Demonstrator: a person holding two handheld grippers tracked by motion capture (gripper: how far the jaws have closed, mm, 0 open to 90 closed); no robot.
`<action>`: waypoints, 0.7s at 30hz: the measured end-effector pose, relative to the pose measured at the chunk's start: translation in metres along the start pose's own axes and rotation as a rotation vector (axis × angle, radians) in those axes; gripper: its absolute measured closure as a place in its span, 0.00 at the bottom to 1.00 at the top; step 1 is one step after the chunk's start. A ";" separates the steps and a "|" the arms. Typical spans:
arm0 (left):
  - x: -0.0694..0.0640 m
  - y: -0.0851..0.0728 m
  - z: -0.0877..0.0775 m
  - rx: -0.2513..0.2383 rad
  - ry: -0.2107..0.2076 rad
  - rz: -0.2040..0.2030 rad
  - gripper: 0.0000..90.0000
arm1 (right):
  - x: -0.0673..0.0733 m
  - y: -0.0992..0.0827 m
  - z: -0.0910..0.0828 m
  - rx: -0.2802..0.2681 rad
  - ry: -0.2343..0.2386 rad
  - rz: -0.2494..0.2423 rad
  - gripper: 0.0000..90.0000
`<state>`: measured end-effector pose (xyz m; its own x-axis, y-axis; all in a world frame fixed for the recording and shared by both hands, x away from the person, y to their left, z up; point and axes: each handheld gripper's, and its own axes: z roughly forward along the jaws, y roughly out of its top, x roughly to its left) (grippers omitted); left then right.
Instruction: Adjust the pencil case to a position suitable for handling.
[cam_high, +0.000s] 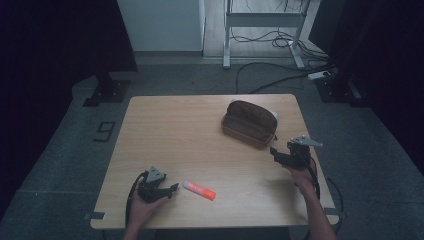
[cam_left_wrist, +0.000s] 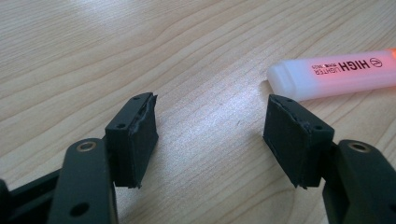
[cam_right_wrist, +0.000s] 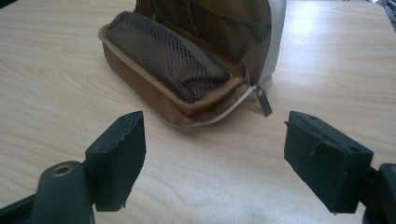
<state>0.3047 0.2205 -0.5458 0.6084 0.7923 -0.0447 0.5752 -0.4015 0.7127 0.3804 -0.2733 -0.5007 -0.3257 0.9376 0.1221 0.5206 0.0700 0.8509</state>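
Highlighter (cam_high: 199, 190): lies flat on the table (cam_high: 200, 130), just beyond the left gripper's fingers and off toward the right gripper's side; nothing touches it. In the left gripper view (cam_left_wrist: 334, 74) its pale cap end sits just past the right-hand pad, apart from it.
Highlighter colours: translucent white cap, orange-pink barrel.
Writing: "HIGH" in large dark letters on the barrel, "LIGHTER" in smaller letters beside it, then a round logo; a further line of tiny print is too small to read.
Left gripper (cam_high: 170, 190): low over the table's near edge, held in a hand (cam_high: 142, 207); jaws spread wide with bare wood between them (cam_left_wrist: 210, 140), nothing gripped.
Left pads (cam_left_wrist: 140, 140): black, with worn, ragged front edges.
Case (cam_high: 250, 124): brown soft pencil case, unzipped and lying open, ahead of the right gripper's fingers and a little to their left, apart from them.
Case inside (cam_right_wrist: 187, 65): dark mesh pocket along the lower half; a zip pull (cam_right_wrist: 263, 101) hangs at the corner nearest the fingers.
Right gripper (cam_high: 277, 154): near the table's right edge, pointing toward the case; jaws wide apart and empty (cam_right_wrist: 212, 158).
Floor mark: a dark "9" (cam_high: 104, 131) left of the table.
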 end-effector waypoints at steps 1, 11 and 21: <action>0.000 0.000 0.000 -0.001 -0.001 0.000 0.38 | -0.001 0.002 0.001 -0.007 0.003 -0.002 0.24; -0.001 0.000 0.000 0.001 0.005 0.005 0.39 | -0.002 0.017 0.007 -0.005 0.007 -0.009 0.25; 0.000 0.000 0.000 0.001 0.004 0.002 0.39 | -0.004 0.033 0.014 -0.013 0.004 -0.018 0.26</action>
<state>0.3046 0.2201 -0.5458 0.6077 0.7931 -0.0405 0.5743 -0.4037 0.7122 0.4100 -0.2697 -0.4801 -0.3381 0.9349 0.1082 0.5039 0.0827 0.8598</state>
